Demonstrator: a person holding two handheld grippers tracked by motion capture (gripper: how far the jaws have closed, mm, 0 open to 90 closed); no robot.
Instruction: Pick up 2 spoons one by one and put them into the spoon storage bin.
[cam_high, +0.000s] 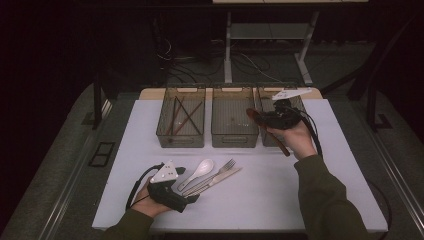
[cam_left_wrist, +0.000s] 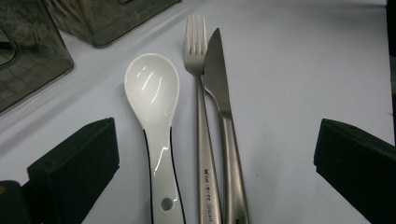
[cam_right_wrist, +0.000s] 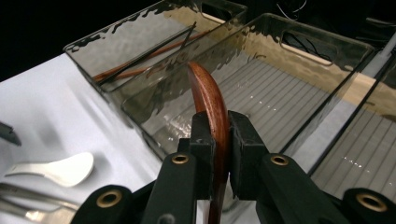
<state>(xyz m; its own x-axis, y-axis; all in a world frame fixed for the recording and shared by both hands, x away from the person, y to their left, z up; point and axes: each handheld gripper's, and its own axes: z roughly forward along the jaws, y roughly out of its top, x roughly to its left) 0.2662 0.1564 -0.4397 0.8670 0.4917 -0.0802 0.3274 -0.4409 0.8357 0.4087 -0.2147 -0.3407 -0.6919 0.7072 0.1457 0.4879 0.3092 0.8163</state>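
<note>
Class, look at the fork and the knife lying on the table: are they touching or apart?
Touching. The left gripper view shows the fork and knife lying side by side, handles pressed together with no table showing between them.

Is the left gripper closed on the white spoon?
No, in the left gripper view the left gripper stands wide open, with the white spoon, fork and knife lying untouched between its jaws.
</note>
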